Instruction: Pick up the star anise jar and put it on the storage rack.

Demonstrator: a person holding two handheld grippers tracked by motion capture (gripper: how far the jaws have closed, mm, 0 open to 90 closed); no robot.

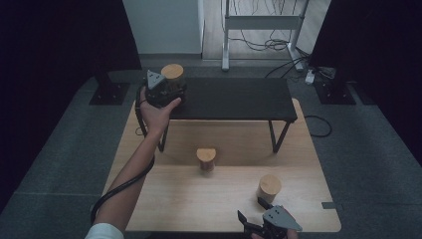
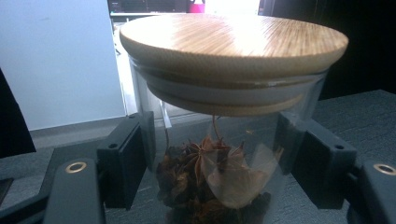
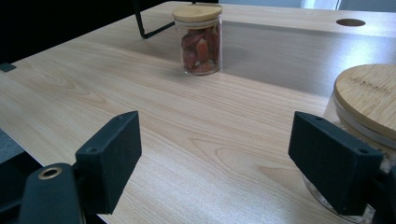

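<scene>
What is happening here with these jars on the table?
A person works with a claw in each hand. The left claw is shut on a glass jar of star anise with a wooden lid, at the left end of the black shelf. The right claw is open beside another jar on the wooden table. A third jar stands mid-table.

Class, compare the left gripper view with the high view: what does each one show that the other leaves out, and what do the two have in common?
Left gripper view alone: the jar's contents, star anise and dried leaves behind clear glass, and the left tongs' pads pressed on the glass on both sides.

High view alone: the black shelf the jar stands on, the wooden table, two more lidded jars, one in the middle and one near the right tongs, and the right tongs standing open.

Both: the held jar's bamboo lid.
</scene>
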